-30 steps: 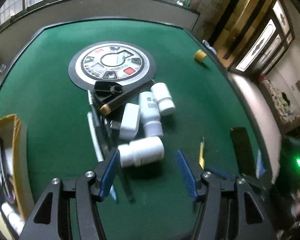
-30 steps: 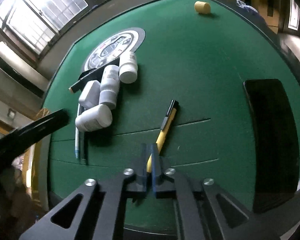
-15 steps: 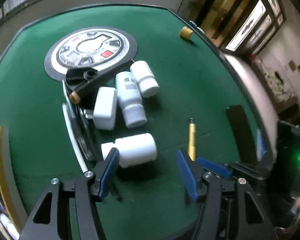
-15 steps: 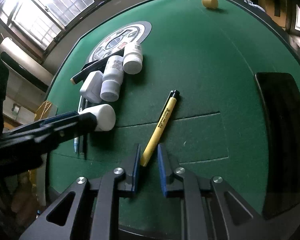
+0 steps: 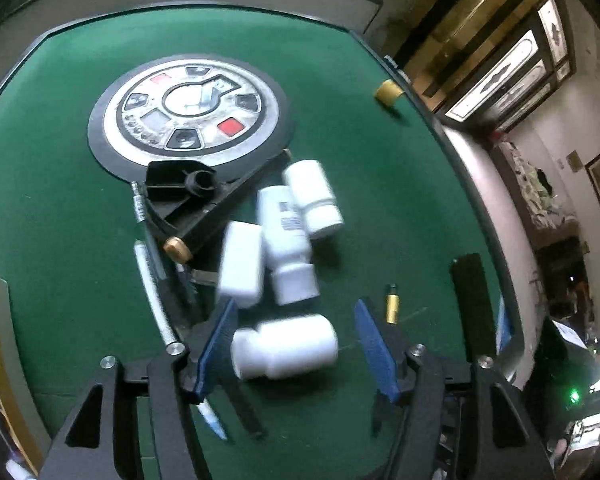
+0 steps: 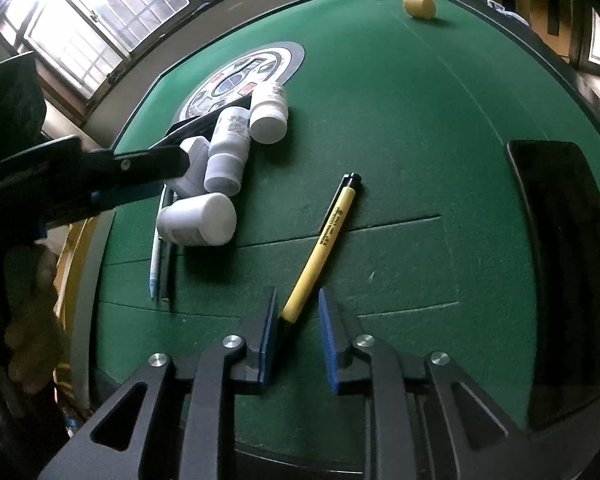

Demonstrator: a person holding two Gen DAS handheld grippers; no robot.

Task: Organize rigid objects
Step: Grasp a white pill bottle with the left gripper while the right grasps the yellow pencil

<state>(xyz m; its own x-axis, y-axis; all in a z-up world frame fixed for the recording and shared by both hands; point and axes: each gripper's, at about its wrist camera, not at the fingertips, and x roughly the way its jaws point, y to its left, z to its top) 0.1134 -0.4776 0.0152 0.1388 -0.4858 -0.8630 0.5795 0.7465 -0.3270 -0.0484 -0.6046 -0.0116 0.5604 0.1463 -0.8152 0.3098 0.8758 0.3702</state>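
My left tongs (image 5: 296,344) stood wide apart over the green felt table (image 5: 52,208), a white bottle (image 5: 286,346) lying on its side between the blue pads, with a gap on the right side. Just beyond it lay two more white bottles (image 5: 288,236) and a white box (image 5: 242,262). My right tongs (image 6: 298,328) were parted narrowly around the near end of a yellow pen (image 6: 324,240), not gripping it.

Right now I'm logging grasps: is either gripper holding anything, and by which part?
Nothing is held. The left gripper is open around the lying white bottle; the right gripper is open, the yellow pen lying between its fingers on the felt.
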